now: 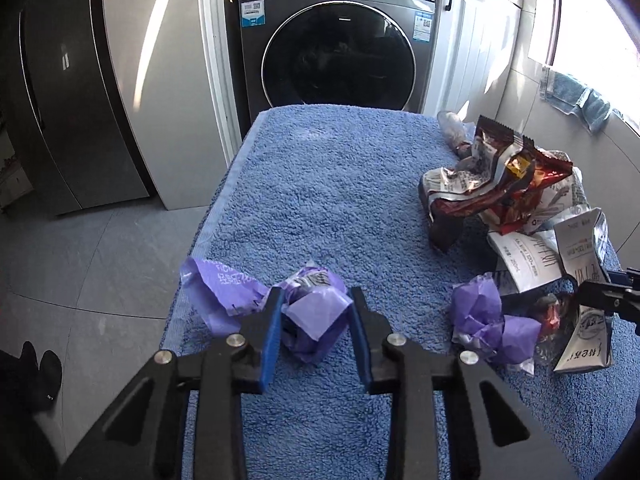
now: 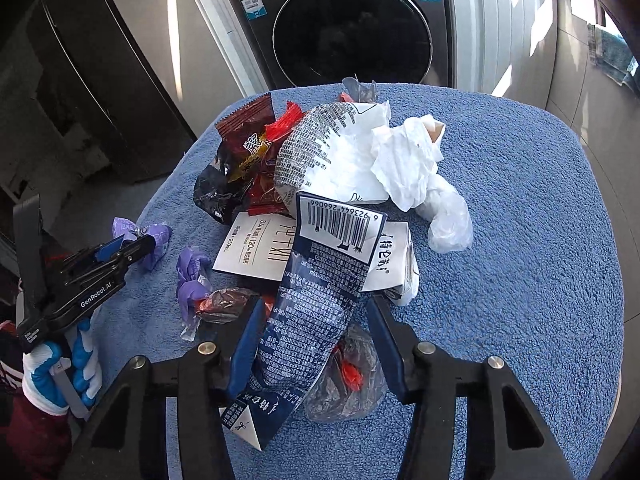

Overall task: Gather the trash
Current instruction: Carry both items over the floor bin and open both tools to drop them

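Left gripper point(image 1: 316, 312): jaws pinch the purple wrapper point(image 1: 310, 316), lower middle of frame | right gripper point(image 2: 316, 344): jaws squeeze the blue carton point(image 2: 316, 292), lower middle | I think both are light and crinkly, so I hold their middles.

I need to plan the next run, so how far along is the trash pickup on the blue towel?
Nothing looks collected yet; no bin or bag is in view. In hand: the left gripper is closed on a crumpled purple wrapper, and the right gripper is closed on a flattened dark blue carton. Left on the towel: a red snack bag, white tissue, another purple wrapper and more cartons.
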